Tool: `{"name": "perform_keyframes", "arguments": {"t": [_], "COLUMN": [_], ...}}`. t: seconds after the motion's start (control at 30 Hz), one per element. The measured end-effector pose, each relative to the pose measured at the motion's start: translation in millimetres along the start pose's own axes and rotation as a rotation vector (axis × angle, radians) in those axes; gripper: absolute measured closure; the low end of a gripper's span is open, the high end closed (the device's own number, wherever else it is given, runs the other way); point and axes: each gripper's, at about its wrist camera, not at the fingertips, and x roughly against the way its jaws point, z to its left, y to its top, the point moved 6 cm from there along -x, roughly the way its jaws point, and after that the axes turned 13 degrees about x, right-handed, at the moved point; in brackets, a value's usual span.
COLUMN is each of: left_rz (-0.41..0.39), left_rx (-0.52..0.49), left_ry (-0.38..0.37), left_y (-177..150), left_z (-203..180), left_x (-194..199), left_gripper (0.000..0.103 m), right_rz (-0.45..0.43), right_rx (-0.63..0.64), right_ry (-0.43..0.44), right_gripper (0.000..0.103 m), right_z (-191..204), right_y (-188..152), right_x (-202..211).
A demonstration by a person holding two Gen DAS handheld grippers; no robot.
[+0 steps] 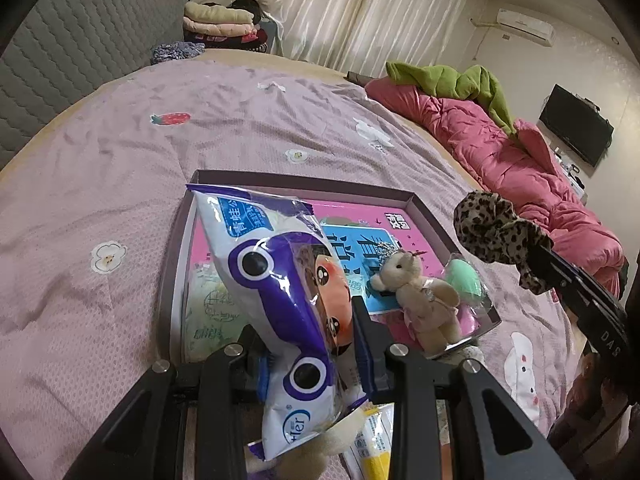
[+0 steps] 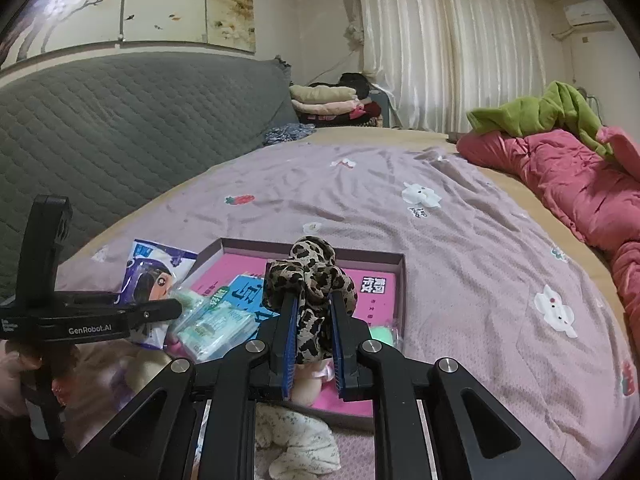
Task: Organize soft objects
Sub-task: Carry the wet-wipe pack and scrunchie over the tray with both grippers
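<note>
The left hand-held gripper (image 1: 308,320) pinches a blue and white pack (image 1: 272,280) and holds it over the box (image 1: 424,208) on the bed (image 1: 240,120). The right hand-held gripper (image 2: 313,300) pinches a spotty scrunchie (image 2: 312,280) above the same box. In the left view, a small teddy (image 1: 420,300) lies in the box at 3 o'clock from the pack, and a green sponge (image 1: 464,280) is just beside the teddy.
</note>
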Motion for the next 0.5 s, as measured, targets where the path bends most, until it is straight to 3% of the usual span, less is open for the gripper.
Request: {"name": "perform_keyframes", "arguments": {"t": [0.5], "left_rz": [0.062], "left_rx": [-0.001], "left_ry": [0.020], "left_y": [2.2], "left_z": [6.4], "left_x": [-20.9], "left_gripper": [0.069], "right_rz": [-0.012], "right_rx": [0.037], "right_ry": [0.053], "right_gripper": [0.088], "right_z": [18.4], "right_y": [9.7], "right_x": [-21.2]}}
